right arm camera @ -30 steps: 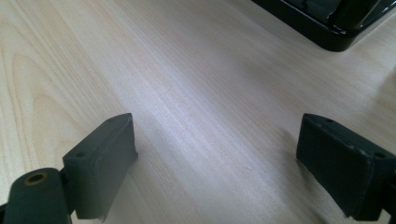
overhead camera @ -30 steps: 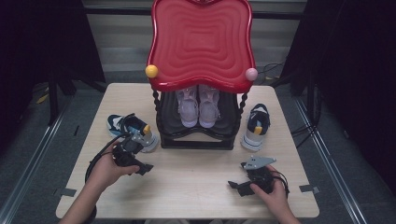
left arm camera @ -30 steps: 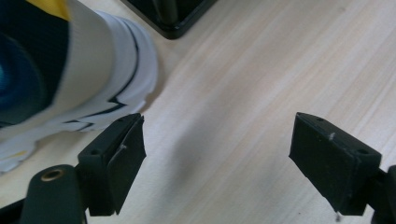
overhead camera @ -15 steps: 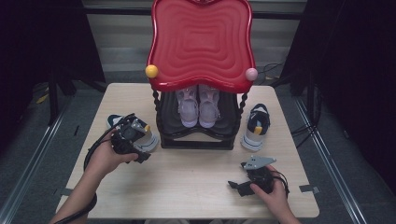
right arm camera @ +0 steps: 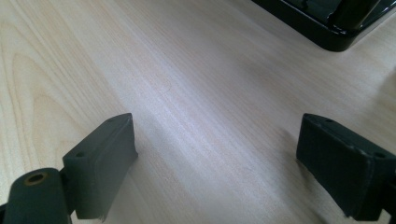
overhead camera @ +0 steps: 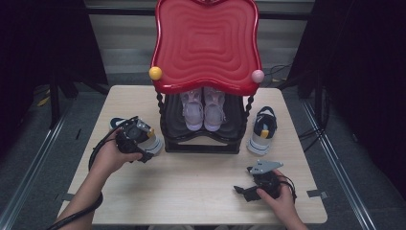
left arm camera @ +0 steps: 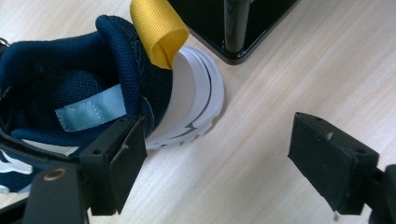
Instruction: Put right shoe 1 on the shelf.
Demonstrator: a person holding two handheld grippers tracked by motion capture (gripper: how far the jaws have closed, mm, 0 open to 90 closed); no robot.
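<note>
A: Nearest the person, right gripper [overhead camera: 261,184] rests low on the wood surface [overhead camera: 191,182], fingers spread, nothing between them.

B: Left gripper [left arm camera: 229,158]?

A: Released too, at the heel of the navy sneaker [left arm camera: 88,88] left of the black rack [overhead camera: 201,139]. One finger [left arm camera: 116,158] touches the collar; the other is over bare wood.

B: Advice?

A: Shift sideways to straddle the heel, below the yellow pull tab [left arm camera: 159,32], then close.

B: Farther back?

A: Pink pair [overhead camera: 203,108] in the rack, second navy sneaker [overhead camera: 261,129] on its right.

Jaws wide apart over table [right arm camera: 196,93], rack base [right arm camera: 327,23] beyond.
</note>
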